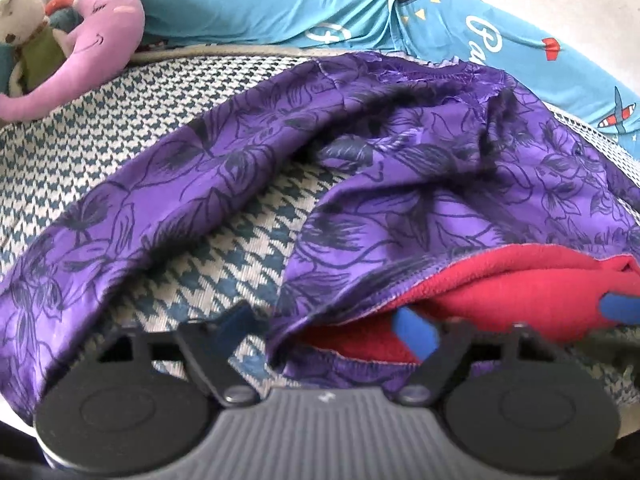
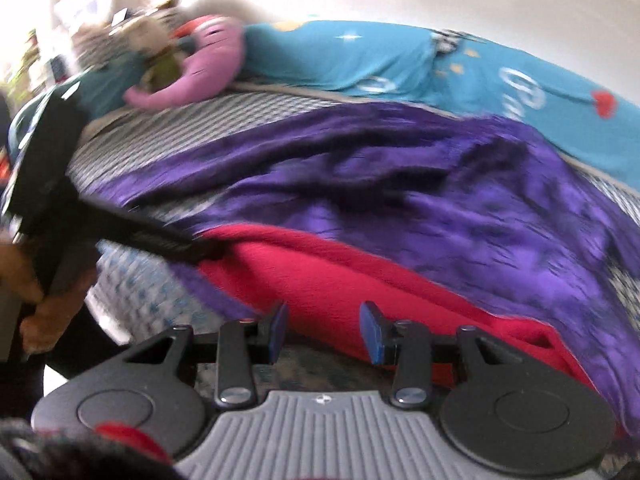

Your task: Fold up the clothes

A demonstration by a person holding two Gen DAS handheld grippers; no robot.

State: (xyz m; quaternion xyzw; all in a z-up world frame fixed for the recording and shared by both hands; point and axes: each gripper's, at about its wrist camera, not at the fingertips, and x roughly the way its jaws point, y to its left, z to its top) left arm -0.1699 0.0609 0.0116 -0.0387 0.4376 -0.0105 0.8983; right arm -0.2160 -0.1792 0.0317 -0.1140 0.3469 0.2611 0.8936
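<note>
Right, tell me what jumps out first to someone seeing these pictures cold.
The purple floral garment dominates, sprawled and rumpled across the houndstooth bed cover. A bright red fleece piece pokes out from under its near edge, right ahead of the right gripper, whose blue-padded fingers stand apart. At the far edge lie a turquoise printed blanket and a pink plush toy.

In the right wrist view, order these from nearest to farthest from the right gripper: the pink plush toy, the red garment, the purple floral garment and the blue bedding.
1. Red garment, directly ahead of the right gripper, at its fingertips.
2. Purple floral garment, spread just beyond the red one.
3. Pink plush toy, far left, and blue bedding, along the back: too close to call.
</note>
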